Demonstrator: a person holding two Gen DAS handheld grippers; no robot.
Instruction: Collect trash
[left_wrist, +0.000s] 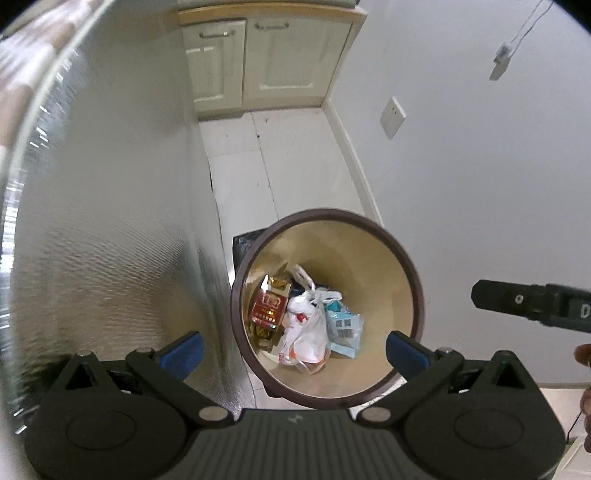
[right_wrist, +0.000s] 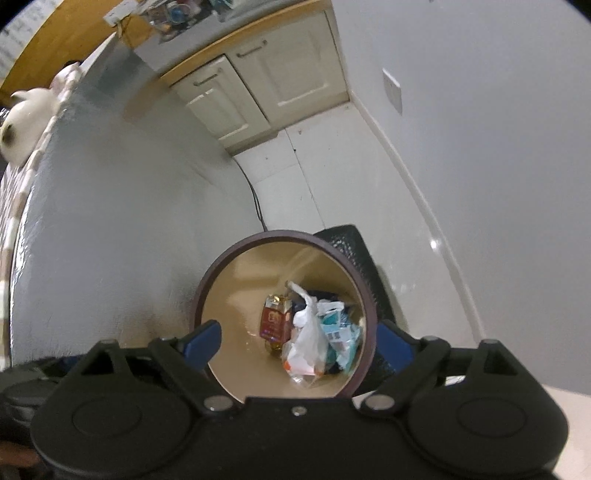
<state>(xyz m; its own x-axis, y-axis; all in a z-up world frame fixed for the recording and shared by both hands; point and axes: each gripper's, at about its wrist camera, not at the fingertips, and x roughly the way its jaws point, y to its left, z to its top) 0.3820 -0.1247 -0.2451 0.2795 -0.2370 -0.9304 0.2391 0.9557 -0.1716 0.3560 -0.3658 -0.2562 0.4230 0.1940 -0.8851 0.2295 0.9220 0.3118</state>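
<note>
We hold both grippers above the trash bin (left_wrist: 413, 273), which stands on the tiled floor (left_wrist: 280, 155) just beside a silver appliance wall (left_wrist: 110, 221). The left gripper (left_wrist: 295, 349) has its blue fingers (left_wrist: 184, 350) spread wide apart, and nothing is between them; they touch nothing. The right gripper (right_wrist: 297, 341) is also wide apart and empty, its blue fingers (right_wrist: 205, 341) on either side of the bin opening as the right wrist camera sees it.

The trash lies at the bottom of the bin: a red carton (left_wrist: 267, 308), a knotted white plastic bag (left_wrist: 306, 332) in the middle, and a light blue packet (left_wrist: 345, 330) at the right side, all touching each other. From the right wrist view we see the same bin (right_wrist: 236, 295) with the red carton (right_wrist: 273, 321), the white bag (right_wrist: 308, 339) and the blue packet (right_wrist: 340, 336). A black bag (right_wrist: 354, 243) lies on the floor behind the bin. In the left view, part of the right gripper (left_wrist: 532, 304) shows at the right edge.
</note>
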